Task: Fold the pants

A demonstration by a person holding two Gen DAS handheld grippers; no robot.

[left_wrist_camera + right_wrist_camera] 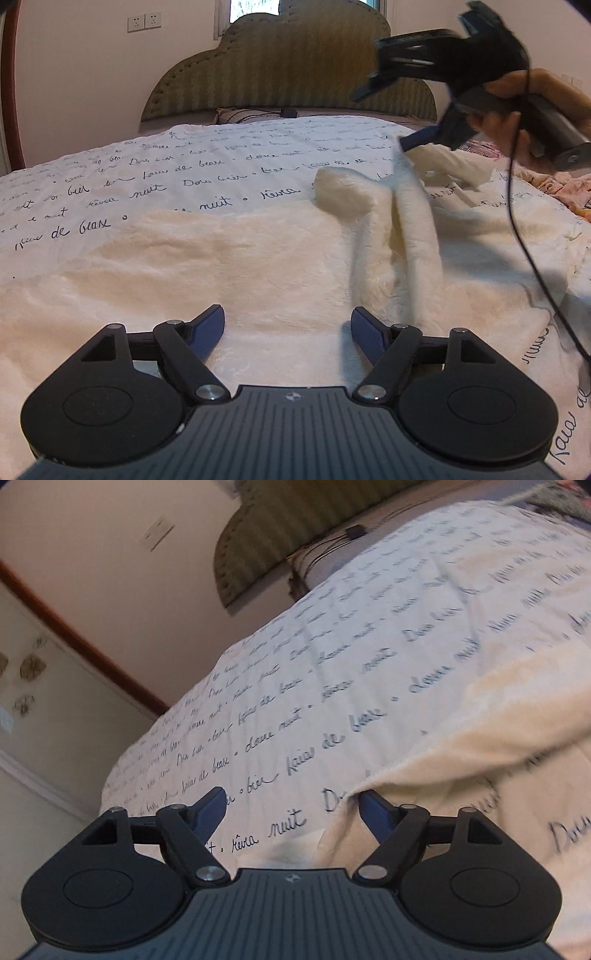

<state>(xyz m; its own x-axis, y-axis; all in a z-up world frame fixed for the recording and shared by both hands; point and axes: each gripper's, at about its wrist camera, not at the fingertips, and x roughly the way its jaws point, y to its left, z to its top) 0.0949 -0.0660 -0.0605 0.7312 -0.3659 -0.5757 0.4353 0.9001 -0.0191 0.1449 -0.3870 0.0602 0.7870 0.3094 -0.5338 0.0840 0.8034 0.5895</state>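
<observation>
Left hand-held gripper (287,330): jaws spread wide, nothing between them, low over the near part of the cream fleece pants (229,266). The pants lie spread on the bed's script-printed quilt (155,177), taking up the near and right area of the left wrist view. One fold or leg of the fabric rises from the middle right up toward the right hand-held gripper (413,142), which hangs above the bed at the far right, held by a hand (517,110); a black cable (517,229) drops from it.

In the right wrist view that gripper's (291,808) jaws stand apart, cream cloth touching the right finger (376,808); whether it actually pinches the cloth, I cannot tell. Blurred.

Far: padded olive headboard (295,70), wall sockets (144,21) far left.
</observation>
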